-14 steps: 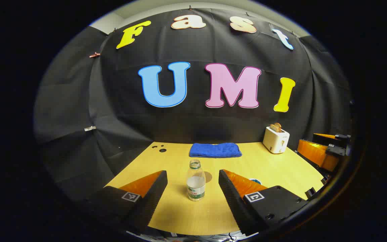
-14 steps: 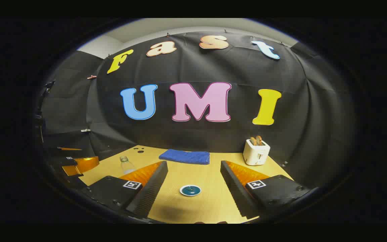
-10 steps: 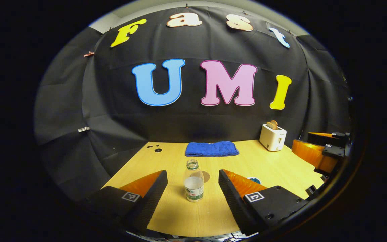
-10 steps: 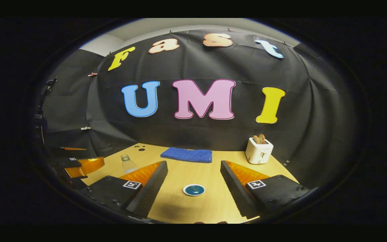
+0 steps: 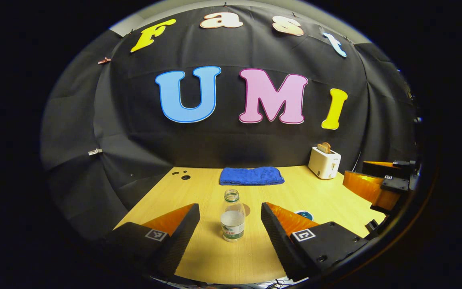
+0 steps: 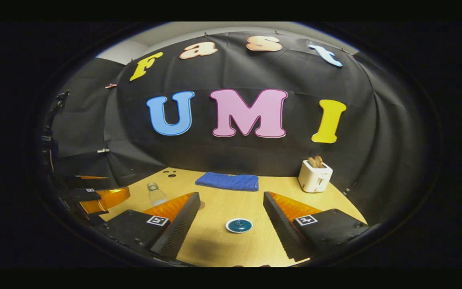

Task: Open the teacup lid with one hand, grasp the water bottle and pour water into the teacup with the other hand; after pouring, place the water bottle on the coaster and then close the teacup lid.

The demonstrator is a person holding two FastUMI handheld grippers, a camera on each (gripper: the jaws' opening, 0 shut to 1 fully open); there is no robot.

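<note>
A: Bottle first. Where is it?

B: The water bottle stands upright on the wooden table, uncapped and partly filled, straight ahead of the left gripper and between its 2 fingers in the left gripper view, touching neither. Those fingers are spread wide. A small round tan disc, perhaps the coaster, lies on the table just behind the bottle.

A: And the teacup?

B: In the right gripper view the teal teacup lid sits ahead of the right gripper, framed by its 2 fingers with bare wood on both sides. That gripper is spread apart too, holding nothing. The cup under the lid is too small to make out.

A: Anything else on the table?

B: A folded blue towel lies near the back edge, and a white toaster with bread in its slots stands at the far right corner. The right gripper also appears at the right edge of the left gripper view.
</note>
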